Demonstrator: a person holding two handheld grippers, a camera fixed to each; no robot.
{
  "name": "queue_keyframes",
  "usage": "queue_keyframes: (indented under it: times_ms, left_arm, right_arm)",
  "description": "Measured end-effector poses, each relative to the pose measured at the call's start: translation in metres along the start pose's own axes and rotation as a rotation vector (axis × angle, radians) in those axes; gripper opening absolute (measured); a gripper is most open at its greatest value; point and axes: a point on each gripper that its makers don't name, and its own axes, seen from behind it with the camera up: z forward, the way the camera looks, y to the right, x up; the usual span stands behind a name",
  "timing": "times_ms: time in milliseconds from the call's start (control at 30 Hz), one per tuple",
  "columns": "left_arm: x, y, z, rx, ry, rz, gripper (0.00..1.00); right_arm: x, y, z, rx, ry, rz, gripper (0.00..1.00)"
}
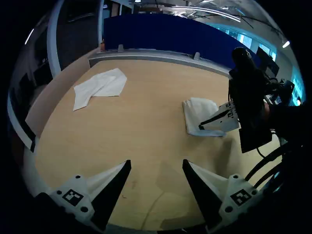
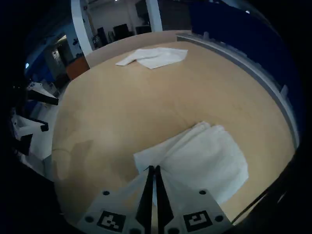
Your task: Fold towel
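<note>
The folded towel (image 2: pixel 202 160) lies on the near right part of the table (image 1: pixel 156 89) as a compact, layered rectangle with its edges stacked fairly evenly, so this piece looks finished or close to it. The right gripper (image 2: pixel 155 168) is low over the towel's near edge, its jaws drawn together with the tips at the hem. Whether a fold of cloth is nipped between them I cannot tell. Seen from the left gripper view, that gripper rests over the right side of the same towel, with the hand holding it behind.

A second towel (image 1: pixel 99 87) lies well apart at the far side of the table. It is spread loosely with one corner turned over, rumpled rather than squared. If it belongs to the job, it is what remains, and nothing touches it now.

The left gripper (image 1: pixel 156 162) hangs above bare wood near the front edge, jaws wide and holding nothing, apart from both towels.

Beyond the table runs a grey ledge and a blue screen (image 1: pixel 167 35)
</note>
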Motion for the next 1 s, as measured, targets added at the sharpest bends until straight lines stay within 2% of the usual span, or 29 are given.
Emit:
queue_keyframes:
  times_ms: [200, 333, 467, 600, 633, 800, 1000]
  left_arm:
    - [0.002, 0.0, -0.001, 0.001, 0.001, -0.003, 0.98]
    - [0.003, 0.0, -0.003, 0.001, 0.002, -0.006, 0.98]
    - [0.004, -0.002, -0.005, 0.005, 0.003, -0.007, 0.98]
    - [0.005, -0.004, -0.006, 0.007, 0.004, -0.008, 0.98]
    - [0.005, -0.004, -0.006, 0.007, 0.004, -0.009, 0.98]
    - [0.005, -0.004, -0.007, 0.007, 0.005, -0.011, 0.98]
    - [0.005, 0.0, -0.007, 0.0, 0.006, -0.006, 0.98]
  right_arm:
    - [0.003, 0.001, -0.004, 0.001, 0.014, 0.003, 0.06]
    - [0.006, 0.002, -0.01, 0.0, 0.034, -0.001, 0.15]
    - [0.01, 0.003, -0.019, -0.004, 0.062, 0.003, 0.46]
    - [0.009, 0.009, -0.03, -0.029, 0.082, 0.007, 0.74]
    - [0.008, 0.011, -0.033, -0.039, 0.085, 0.007, 0.78]
    - [-0.003, 0.022, -0.046, -0.093, 0.092, 0.018, 0.94]
    - [-0.027, 0.03, -0.061, -0.14, 0.083, 0.048, 0.94]
